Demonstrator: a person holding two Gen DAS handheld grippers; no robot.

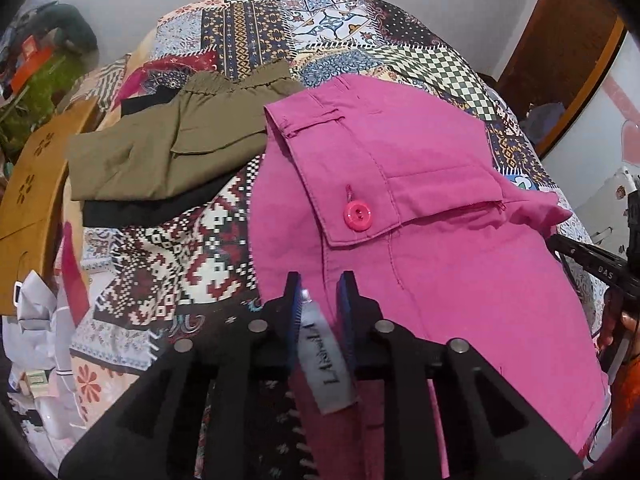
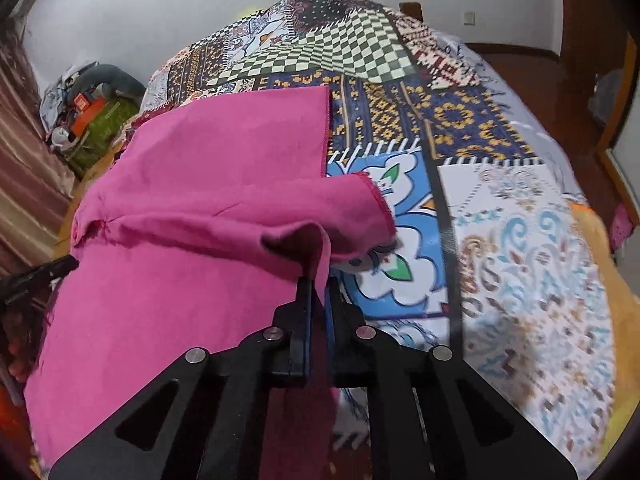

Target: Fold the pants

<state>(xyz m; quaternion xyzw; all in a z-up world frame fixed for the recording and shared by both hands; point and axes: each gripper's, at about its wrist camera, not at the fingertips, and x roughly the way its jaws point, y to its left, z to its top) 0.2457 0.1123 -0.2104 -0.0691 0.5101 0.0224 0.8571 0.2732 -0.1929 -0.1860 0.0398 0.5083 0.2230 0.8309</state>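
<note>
Pink pants (image 1: 420, 200) lie on the patterned bedspread (image 1: 280, 32), waist end toward me, with a buttoned pocket flap and pink button (image 1: 358, 214). My left gripper (image 1: 318, 286) is shut on the pants' waistband, its white label (image 1: 328, 364) showing between the fingers. In the right wrist view the pants (image 2: 192, 216) are lifted and draped, leg hems toward the far side. My right gripper (image 2: 319, 280) is shut on a fold of the pink fabric. The right gripper also shows at the right edge of the left wrist view (image 1: 592, 260).
A folded olive garment (image 1: 176, 148) lies on a black one (image 1: 160, 204) at the left of the bed. A wooden board (image 1: 32, 196) and clutter stand at the left. A pile of bags (image 2: 92, 108) sits by the wall. A wooden door frame (image 1: 560, 52) is at the right.
</note>
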